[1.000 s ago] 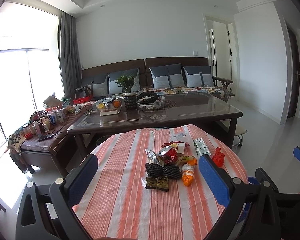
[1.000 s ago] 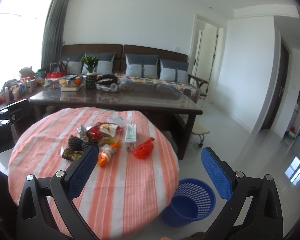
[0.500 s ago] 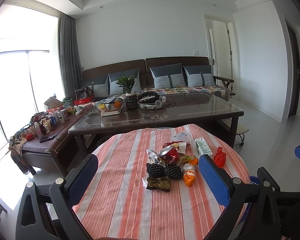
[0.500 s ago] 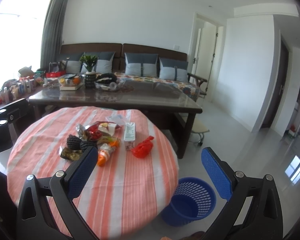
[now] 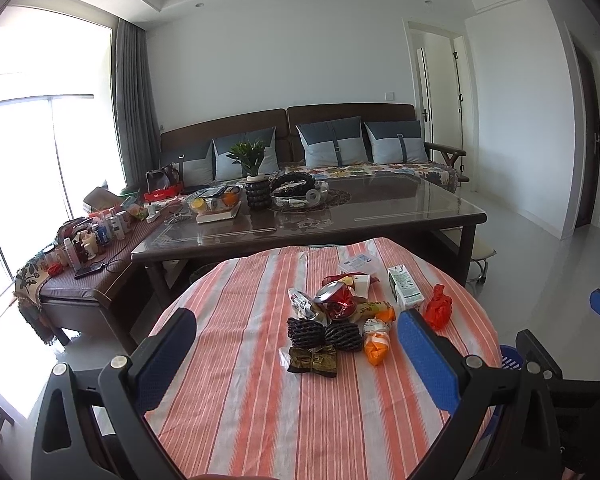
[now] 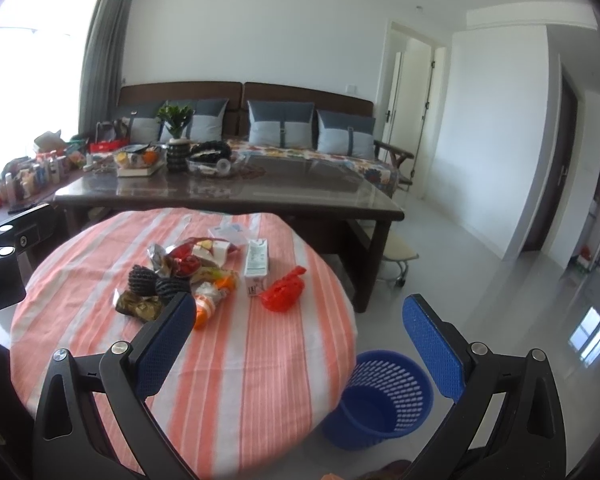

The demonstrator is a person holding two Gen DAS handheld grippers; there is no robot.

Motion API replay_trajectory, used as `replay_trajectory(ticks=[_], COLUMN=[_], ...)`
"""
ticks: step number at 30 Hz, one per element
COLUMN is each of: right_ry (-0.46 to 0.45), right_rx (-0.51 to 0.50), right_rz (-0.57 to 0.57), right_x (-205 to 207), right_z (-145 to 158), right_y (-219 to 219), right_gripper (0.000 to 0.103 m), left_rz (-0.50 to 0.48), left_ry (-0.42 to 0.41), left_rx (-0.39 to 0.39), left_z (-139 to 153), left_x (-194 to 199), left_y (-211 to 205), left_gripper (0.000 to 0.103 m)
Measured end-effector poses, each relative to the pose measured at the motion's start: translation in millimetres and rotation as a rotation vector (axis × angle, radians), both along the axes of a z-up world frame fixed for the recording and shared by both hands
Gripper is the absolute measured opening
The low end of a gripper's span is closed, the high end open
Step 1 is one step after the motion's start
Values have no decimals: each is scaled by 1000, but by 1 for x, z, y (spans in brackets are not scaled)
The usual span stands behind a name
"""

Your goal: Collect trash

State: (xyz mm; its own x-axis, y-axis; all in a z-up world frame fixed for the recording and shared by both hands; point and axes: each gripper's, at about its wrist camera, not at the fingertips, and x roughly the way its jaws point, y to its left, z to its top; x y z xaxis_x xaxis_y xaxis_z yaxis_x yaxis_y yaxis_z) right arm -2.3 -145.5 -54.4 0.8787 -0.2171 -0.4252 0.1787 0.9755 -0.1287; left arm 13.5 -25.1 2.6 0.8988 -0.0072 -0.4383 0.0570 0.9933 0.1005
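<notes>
— Left view?
— Left gripper (image 5: 296,354) gapes wide, holding nothing, above crinkly wrapper trash (image 5: 342,318) heaped on the round orange-striped cloth table (image 5: 260,400).
— Right view?
— Right gripper (image 6: 298,338) spread wide, nothing held; blue perforated plastic basket (image 6: 380,398) on the floor, seemingly hollow.

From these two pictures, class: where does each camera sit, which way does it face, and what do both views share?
Left wrist: on the open left gripper, facing the trash pile on the striped table; the right gripper shows at its right edge.
Right wrist: on the open right gripper, facing the table's right edge and the blue basket on the floor.
Shared: table, pile, milk carton, sofa.
</notes>
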Motion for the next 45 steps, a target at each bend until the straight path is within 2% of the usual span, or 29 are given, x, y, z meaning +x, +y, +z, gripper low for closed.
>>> replay_trajectory(ticks=[21,24,28,30,34,37,40,45], right_ry=[59,72,84,106,195,274,330,398], right_rx=[12,17,49,77,125,127,118,120], right_rz=[3,-1,-2,1,15,37,61,82], right_x=[21,25,33,41,61,72,79,93], right_z=[-20,-25,-38,-51,-90,-121,-143,-164], right_y=[-5,-8,-16,-21,-25,-20,-15,-11], right_gripper=[103,103,103,103,103,103,103,103], left_rz=[-8,-11,-40,-32,-19,-28,-35,-28], left_ry=[87,138,285,349,423,478,512,531], left_rx=[-14,-47,-144,-164,-127,-136,-143,-86], left_z=[-29,-49,-96,-122,-167,-190,-204,-217], left_x=[27,37,58,68,86,96,109,123], left_y=[0,12,35,44,46,46,44,36], left_gripper=[103,103,103,103,103,103,103,103])
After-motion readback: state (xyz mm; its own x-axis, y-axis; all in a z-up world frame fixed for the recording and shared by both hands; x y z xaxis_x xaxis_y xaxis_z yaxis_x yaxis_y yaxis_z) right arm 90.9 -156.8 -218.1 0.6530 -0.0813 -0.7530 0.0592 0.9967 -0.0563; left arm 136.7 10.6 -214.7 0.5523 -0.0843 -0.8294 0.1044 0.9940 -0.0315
